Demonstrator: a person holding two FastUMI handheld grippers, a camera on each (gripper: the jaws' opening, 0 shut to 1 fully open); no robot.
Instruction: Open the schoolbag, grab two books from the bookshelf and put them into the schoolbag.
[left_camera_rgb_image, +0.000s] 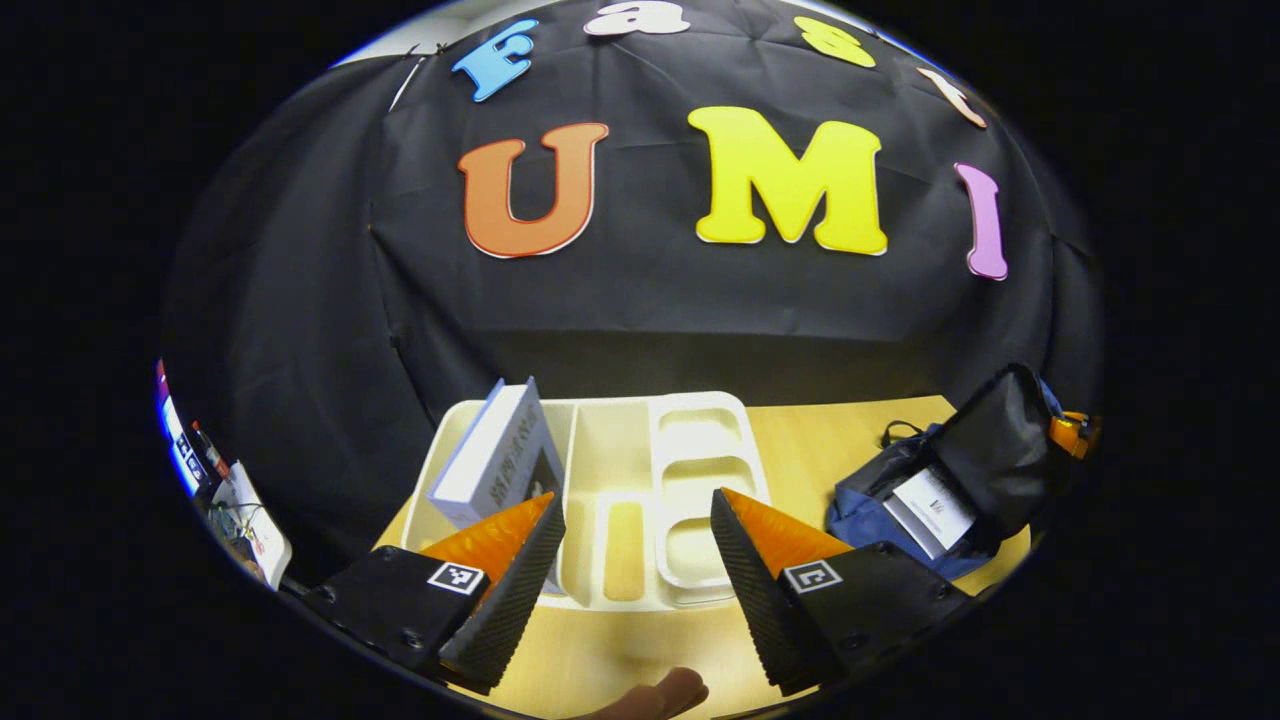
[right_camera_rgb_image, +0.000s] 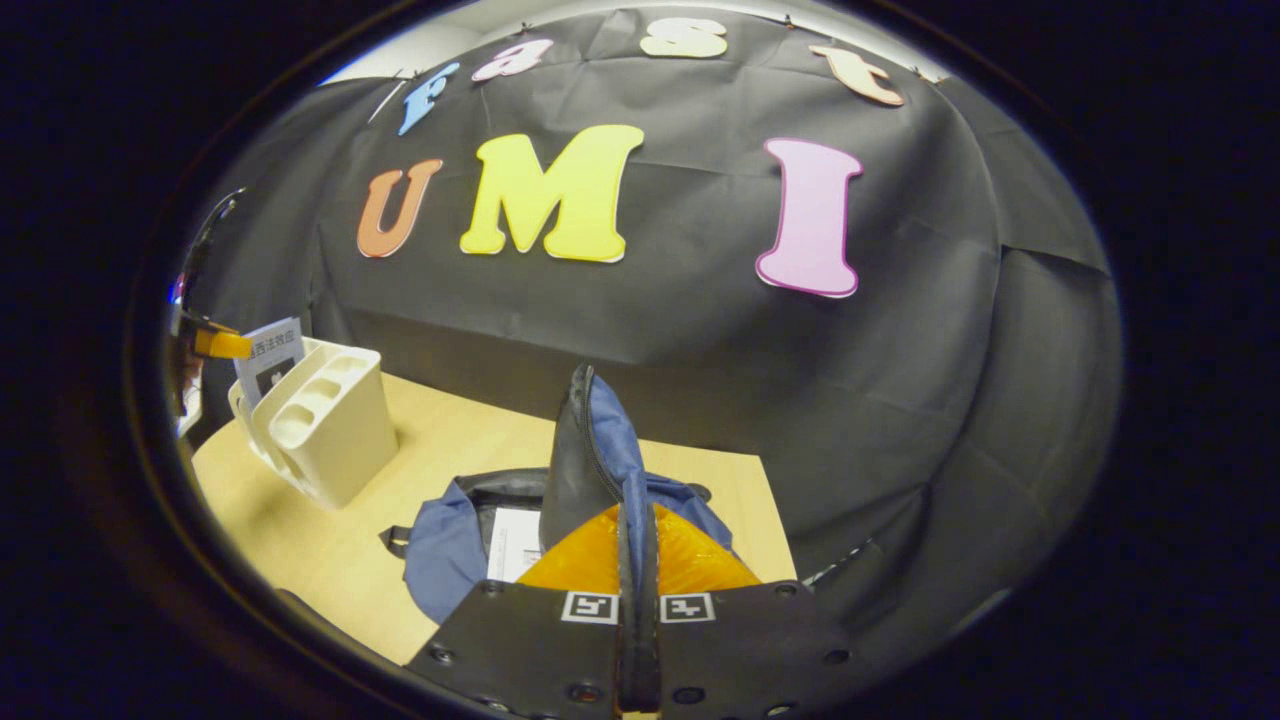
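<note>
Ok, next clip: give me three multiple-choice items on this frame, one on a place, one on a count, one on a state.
1. Where does the book left on the bookshelf lean?
A. at its left end
B. in the middle
C. at its right end

2. How many books lie inside the schoolbag?
A. none
B. one
C. three

3. How does the right hand-held gripper stand?
A. wide open
B. shut on the schoolbag's flap
C. shut on a book

Key: 1 A, in the left gripper view the book leans in the leftmost slot; 2 B, one white book shows in the opening; 3 B, both fingers pinch the raised flap.
</note>
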